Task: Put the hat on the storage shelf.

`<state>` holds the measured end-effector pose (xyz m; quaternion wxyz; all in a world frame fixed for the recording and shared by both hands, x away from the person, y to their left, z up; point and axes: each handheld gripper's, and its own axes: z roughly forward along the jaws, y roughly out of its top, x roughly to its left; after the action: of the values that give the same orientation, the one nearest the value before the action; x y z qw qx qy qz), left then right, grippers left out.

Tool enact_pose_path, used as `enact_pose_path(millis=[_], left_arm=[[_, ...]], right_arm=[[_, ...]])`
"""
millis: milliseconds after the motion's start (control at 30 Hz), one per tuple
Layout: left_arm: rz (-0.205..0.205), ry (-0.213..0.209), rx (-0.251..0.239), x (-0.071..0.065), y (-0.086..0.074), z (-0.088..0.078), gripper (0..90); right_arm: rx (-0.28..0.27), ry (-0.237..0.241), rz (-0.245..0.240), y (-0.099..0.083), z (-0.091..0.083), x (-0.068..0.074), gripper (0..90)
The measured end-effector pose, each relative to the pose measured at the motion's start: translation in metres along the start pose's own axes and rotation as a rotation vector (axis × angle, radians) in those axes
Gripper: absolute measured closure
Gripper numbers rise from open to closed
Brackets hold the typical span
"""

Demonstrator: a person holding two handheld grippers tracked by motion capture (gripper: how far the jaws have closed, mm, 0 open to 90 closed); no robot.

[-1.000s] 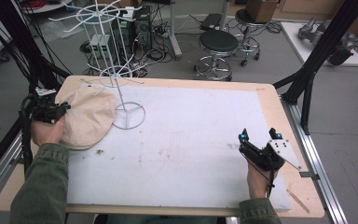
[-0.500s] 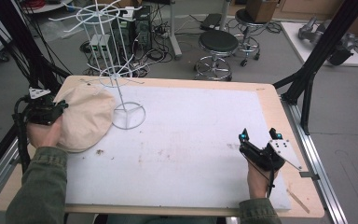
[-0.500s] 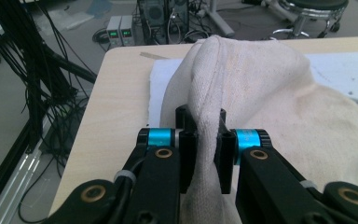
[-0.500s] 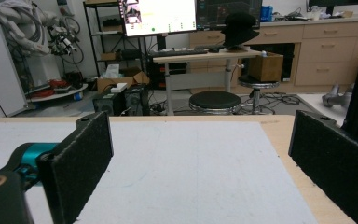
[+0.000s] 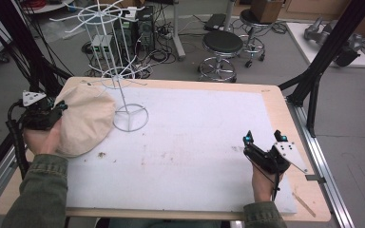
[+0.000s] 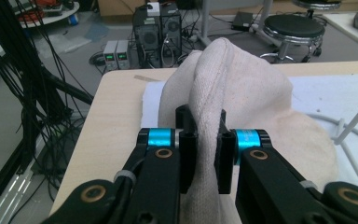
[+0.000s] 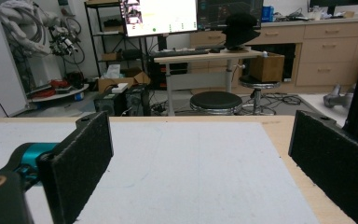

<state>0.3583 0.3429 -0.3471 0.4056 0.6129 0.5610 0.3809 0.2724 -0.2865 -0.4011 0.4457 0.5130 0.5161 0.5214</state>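
A cream knitted hat (image 5: 83, 121) lies at the table's left, beside the round base of a white wire rack (image 5: 123, 85). My left gripper (image 5: 59, 110) is shut on the hat's edge; in the left gripper view the jaws pinch a raised fold of the hat (image 6: 242, 93), my left gripper (image 6: 204, 149) clamped around it. Near the table's front right, my right gripper (image 5: 264, 138) is open and holds nothing. In the right gripper view, my right gripper (image 7: 200, 149) has its pads (image 7: 81, 154) wide apart over the bare white mat (image 7: 196, 163).
The white mat (image 5: 195, 142) covers most of the wooden table (image 5: 285, 114). The wire rack's arms spread above the table's back left. Black frame legs (image 5: 313, 71) rise at the right edge. Stools (image 5: 222, 47), computers and cables sit on the floor behind.
My left gripper has drawn the hat's edge further left and slightly up, bunching the fabric. The right gripper has not moved.
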Motion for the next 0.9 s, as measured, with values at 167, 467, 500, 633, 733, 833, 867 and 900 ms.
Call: enact_pose_path(millis=[167, 467, 500, 633, 733, 833, 867, 900], left_arm=[[0.016, 0.001, -0.028, -0.004, 0.003, -0.009, 84.3], [0.016, -0.015, -0.094, -0.009, 0.006, -0.030, 84.3], [0.016, -0.017, -0.097, -0.009, 0.006, -0.031, 84.3], [0.003, -0.028, -0.117, -0.009, 0.006, -0.037, 84.3], [0.005, -0.032, -0.126, -0.011, 0.006, -0.041, 84.3], [0.006, -0.033, -0.136, -0.012, 0.006, -0.044, 84.3], [0.007, -0.034, -0.139, -0.013, 0.005, -0.045, 84.3], [0.012, -0.033, -0.140, -0.014, 0.005, -0.046, 84.3]], right_arm=[[-0.001, -0.001, 0.002, 0.000, 0.000, 0.000, 5.4], [-0.003, 0.001, 0.007, 0.000, 0.000, 0.000, 5.4], [-0.001, 0.002, 0.010, 0.000, -0.001, 0.000, 5.4], [-0.005, 0.002, 0.004, 0.001, -0.001, -0.001, 5.4], [-0.007, 0.001, 0.004, 0.001, -0.001, -0.001, 5.4], [-0.004, 0.003, 0.008, 0.001, -0.001, 0.000, 5.4], [-0.006, 0.002, 0.006, 0.001, -0.001, 0.000, 5.4], [-0.007, 0.002, 0.005, 0.001, -0.001, 0.000, 5.4]])
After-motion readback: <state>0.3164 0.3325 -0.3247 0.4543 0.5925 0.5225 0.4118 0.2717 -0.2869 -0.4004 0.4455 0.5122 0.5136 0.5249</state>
